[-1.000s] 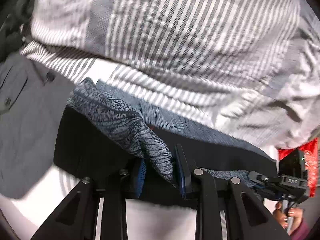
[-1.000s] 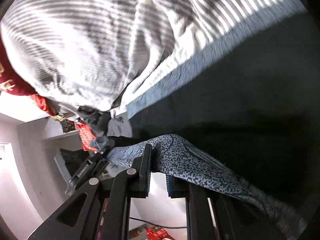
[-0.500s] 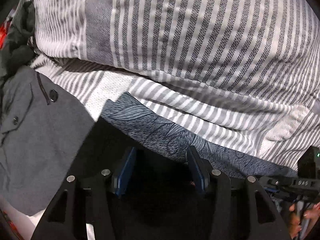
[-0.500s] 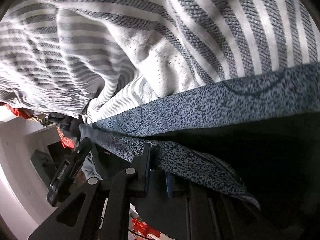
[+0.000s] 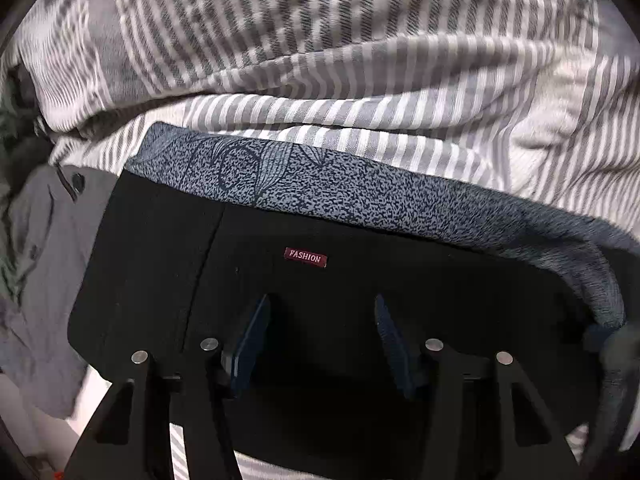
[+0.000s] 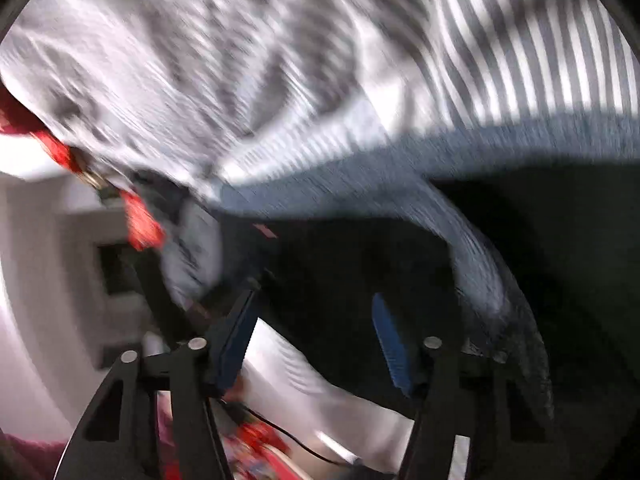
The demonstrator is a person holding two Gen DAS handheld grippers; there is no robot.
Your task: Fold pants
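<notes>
The pants (image 5: 360,300) are black with a blue speckled patterned lining (image 5: 320,184) folded along the far edge and a small red "FASHION" label (image 5: 306,258). They lie on a grey-and-white striped bedsheet (image 5: 360,60). My left gripper (image 5: 320,320) is open and empty just above the black fabric. My right gripper (image 6: 316,320) is open and empty over the black pants (image 6: 360,260); the blue lining (image 6: 400,168) drapes past its right finger. The right wrist view is motion-blurred.
A grey buttoned garment (image 5: 44,260) lies left of the pants. A dark green garment (image 5: 12,120) is at the far left. Red items (image 6: 140,220) and white furniture (image 6: 48,240) show beyond the bed's edge in the right wrist view.
Both grippers held the blue patterned fabric a second ago and carried it over the pants. The left opened first, then the right; the fabric now lies folded and both have pulled back.
</notes>
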